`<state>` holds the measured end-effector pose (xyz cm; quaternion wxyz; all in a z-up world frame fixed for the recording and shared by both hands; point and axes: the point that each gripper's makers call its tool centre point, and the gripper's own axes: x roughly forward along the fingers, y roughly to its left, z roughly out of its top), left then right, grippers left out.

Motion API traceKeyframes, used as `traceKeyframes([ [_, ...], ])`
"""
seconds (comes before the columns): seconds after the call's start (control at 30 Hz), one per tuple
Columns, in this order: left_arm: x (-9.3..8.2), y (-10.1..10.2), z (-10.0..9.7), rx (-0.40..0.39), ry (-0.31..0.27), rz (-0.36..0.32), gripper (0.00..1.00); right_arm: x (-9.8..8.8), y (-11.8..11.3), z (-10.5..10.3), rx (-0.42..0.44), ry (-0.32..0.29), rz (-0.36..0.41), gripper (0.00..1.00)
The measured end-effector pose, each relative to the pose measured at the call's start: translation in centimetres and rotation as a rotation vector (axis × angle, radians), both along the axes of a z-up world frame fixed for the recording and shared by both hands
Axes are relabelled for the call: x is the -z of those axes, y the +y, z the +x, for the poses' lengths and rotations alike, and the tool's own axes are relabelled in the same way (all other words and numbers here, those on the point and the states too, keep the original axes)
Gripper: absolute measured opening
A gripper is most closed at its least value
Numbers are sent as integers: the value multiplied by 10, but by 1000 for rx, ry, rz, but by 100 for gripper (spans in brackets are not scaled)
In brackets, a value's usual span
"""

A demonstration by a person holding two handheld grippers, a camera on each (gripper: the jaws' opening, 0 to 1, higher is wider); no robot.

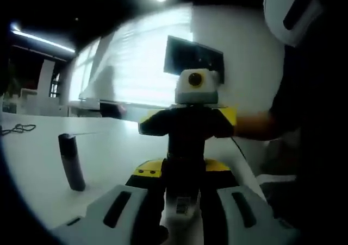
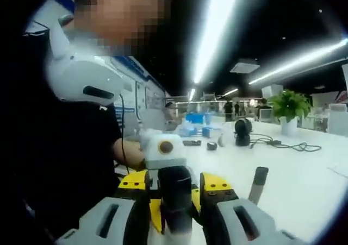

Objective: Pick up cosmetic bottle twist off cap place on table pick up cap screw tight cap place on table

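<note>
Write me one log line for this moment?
stage: both grippers on cosmetic bottle | left gripper: jaws around base | right gripper: jaws around top | dark tube: upright on white table

No text, label, brand or number can be read anywhere; every marking is blurred beyond reading.

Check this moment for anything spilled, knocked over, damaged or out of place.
Nothing stands out. The dark cylinder stands on the white table with no spill around it; its lean looks like fisheye tilt. The left gripper and right gripper meet nose to nose at a pale item; the grip is unclear.
</note>
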<state>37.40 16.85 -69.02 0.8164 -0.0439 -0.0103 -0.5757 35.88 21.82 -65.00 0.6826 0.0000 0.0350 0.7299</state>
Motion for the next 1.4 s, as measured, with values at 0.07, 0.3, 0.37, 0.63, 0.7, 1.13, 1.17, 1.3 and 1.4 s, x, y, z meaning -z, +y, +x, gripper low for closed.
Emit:
traceKeyframes([
  [0.07,0,0,0,1,2,0,14,-2,3,-3,-28,17,20,23],
  [0.3,0,-1,0,4,10,-3,14,4,7,3,-13,-19,12,18],
  [0.37,0,-1,0,2,11,-3,14,4,7,4,-4,-16,14,18],
  [0.63,0,1,4,-28,-3,2,14,5,9,8,113,-55,-19,17],
  [0.7,0,1,5,-32,-6,2,14,5,9,9,155,-58,-17,17],
  [1.13,0,2,4,-44,-22,11,14,2,4,18,473,-83,-14,17],
  [1.17,0,3,4,-45,-24,12,14,3,4,18,498,-75,-8,17],
  [1.3,0,2,4,-49,-28,15,13,3,0,20,588,-56,7,17],
  [1.4,0,3,4,-54,-33,18,13,3,-2,24,674,-72,-8,17],
])
